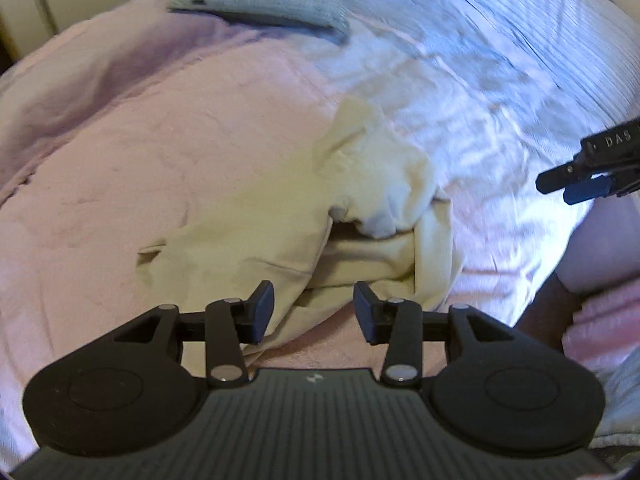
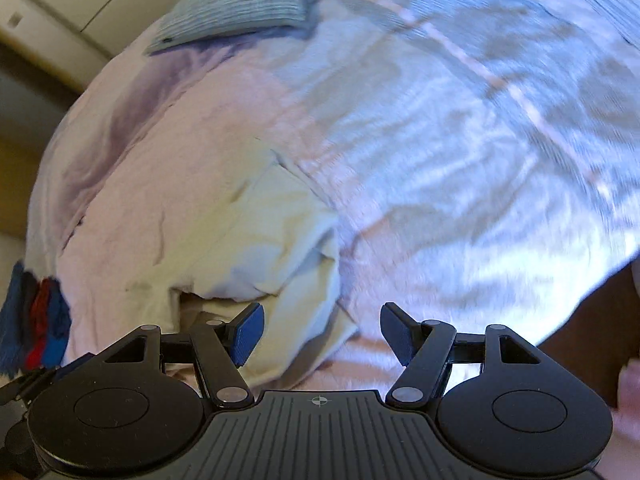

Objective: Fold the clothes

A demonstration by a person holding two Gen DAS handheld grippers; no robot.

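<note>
While your left gripper (image 1: 314, 306) hangs over the near end of the cream garment (image 1: 248, 224), its jaws stand apart with nothing pressed between them; the cloth lies below the gap. Your right gripper (image 2: 322, 330) is spread wide as well and holds nothing, with the garment's (image 2: 256, 240) right-hand edge under its left pad. That garment lies bunched on the pink bedspread (image 1: 120, 152), its far part folded into a lump with a dark opening beneath, a loose flap trailing toward you. To the left of it you have a broad flat stretch of bedspread, wrinkled only near the far edge, where the bed drops off toward a pale wall. To the right the cover turns to rumpled white-blue fabric (image 1: 460, 92) crossed by a thin pink stripe, open too. A grey-blue pillow (image 1: 272, 0) sits at the far end, well apart from the garment. Along the right side the bed ends at a dark gap. In the left wrist view the right gripper's body reads "DAS" (image 1: 618, 141). A blue-and-red cloth (image 2: 36, 320) shows at the left rim of the right wrist view.
</note>
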